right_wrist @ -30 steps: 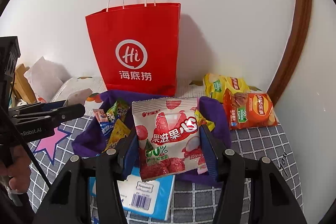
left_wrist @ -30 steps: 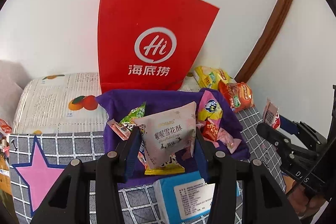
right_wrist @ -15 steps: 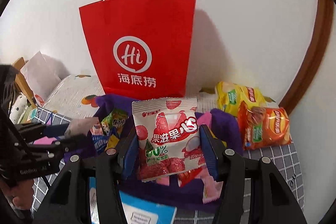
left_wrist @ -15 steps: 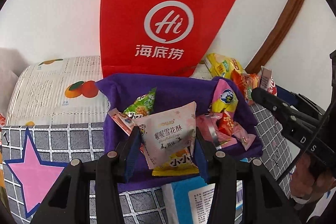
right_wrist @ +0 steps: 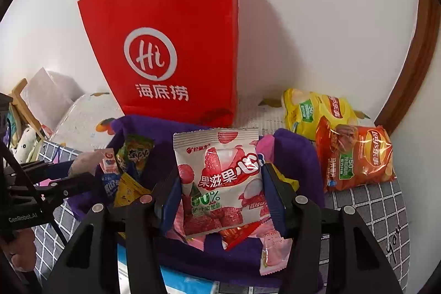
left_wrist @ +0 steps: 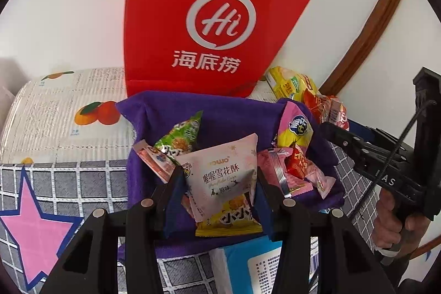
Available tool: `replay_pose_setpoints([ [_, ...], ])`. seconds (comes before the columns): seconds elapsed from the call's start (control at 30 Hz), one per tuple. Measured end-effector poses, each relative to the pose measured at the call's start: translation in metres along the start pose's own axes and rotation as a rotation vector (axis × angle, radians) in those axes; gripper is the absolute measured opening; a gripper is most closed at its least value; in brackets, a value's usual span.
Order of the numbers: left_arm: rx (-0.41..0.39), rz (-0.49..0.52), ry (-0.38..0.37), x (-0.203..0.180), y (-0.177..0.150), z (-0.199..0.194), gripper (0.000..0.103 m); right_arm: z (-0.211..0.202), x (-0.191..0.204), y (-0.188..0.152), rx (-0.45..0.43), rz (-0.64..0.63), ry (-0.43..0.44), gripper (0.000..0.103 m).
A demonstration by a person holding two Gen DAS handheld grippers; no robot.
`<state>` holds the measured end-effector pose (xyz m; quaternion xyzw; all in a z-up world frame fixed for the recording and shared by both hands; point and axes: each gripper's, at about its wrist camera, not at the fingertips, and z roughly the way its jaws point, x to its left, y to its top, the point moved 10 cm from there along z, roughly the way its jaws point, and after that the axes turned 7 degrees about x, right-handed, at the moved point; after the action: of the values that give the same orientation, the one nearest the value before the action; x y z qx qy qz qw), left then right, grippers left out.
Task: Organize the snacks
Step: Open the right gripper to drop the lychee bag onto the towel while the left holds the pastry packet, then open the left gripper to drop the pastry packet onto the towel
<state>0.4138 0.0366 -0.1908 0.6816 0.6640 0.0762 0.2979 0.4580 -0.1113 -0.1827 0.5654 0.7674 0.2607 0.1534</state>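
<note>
The pale pink packet [left_wrist: 224, 178] is pinched between the left gripper's [left_wrist: 220, 181] fingers, and the lychee packet [right_wrist: 220, 181] is clamped likewise in the right gripper [right_wrist: 219, 183], both held over the purple bin [left_wrist: 220, 112] in front of the red bag [right_wrist: 171, 46]. Several small snacks already lie in the bin, so sorting looks well underway. Two chip bags [right_wrist: 355, 156] on the surface's far right corner and a blue pack [left_wrist: 259, 263] at the near edge remain outside.

Upright pink nougat packet [left_wrist: 223, 178] and lychee gummy packet [right_wrist: 220, 181] above purple bin [left_wrist: 220, 112]
</note>
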Motion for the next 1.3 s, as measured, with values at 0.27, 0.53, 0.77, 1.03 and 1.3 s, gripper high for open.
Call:
replay_pose_setpoints([
  [0.27, 0.005, 0.018, -0.006, -0.007, -0.002, 0.007, 0.046, 0.016, 0.003, -0.008, 0.052, -0.023, 0.003, 0.055],
  [0.53, -0.009, 0.004, -0.002, -0.003, -0.001, 0.009, 0.046, 0.026, 0.012, -0.012, 0.071, -0.031, 0.028, 0.055],
  [0.77, -0.029, -0.033, -0.033, 0.0, 0.002, 0.015, 0.046, 0.033, 0.007, -0.013, 0.078, -0.005, 0.028, 0.055],
  [1.03, -0.039, -0.022, -0.039, -0.004, 0.001, 0.018, 0.046, 0.033, 0.011, -0.013, 0.076, -0.02, 0.028, 0.054],
  [1.3, -0.008, -0.024, -0.028, -0.006, -0.006, 0.032, 0.046, 0.027, 0.004, -0.012, 0.068, -0.019, 0.018, 0.054],
])
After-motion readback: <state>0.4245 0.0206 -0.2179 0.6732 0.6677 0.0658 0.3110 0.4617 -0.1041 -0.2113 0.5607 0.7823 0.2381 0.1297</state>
